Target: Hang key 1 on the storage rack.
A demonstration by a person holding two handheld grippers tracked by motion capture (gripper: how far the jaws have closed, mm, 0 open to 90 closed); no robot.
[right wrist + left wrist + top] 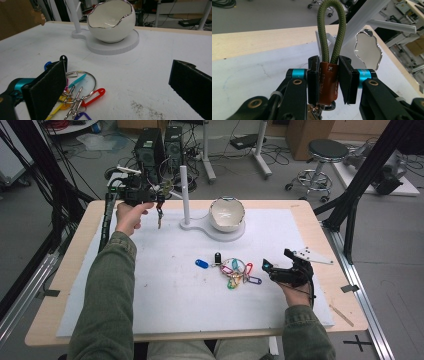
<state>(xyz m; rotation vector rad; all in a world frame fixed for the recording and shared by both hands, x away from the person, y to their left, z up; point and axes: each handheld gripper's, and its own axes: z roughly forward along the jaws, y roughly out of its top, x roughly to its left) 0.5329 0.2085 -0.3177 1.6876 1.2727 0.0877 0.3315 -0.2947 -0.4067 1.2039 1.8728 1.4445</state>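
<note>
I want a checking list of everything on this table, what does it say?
Surface: white mat on a wooden table, faint smudges.
Job's things: brown leather key fob with green cord loop; white peg stand with cracked-egg bowl.
Clutter: ring of colourful plastic key tags, blue tag, black tag.
Grippers: left hand-held gripper shut on the fob near the stand; right hand-held gripper open beside the tags.
Cables: black bundles along the left edge.
Surroundings: computer towers, stool.
</note>
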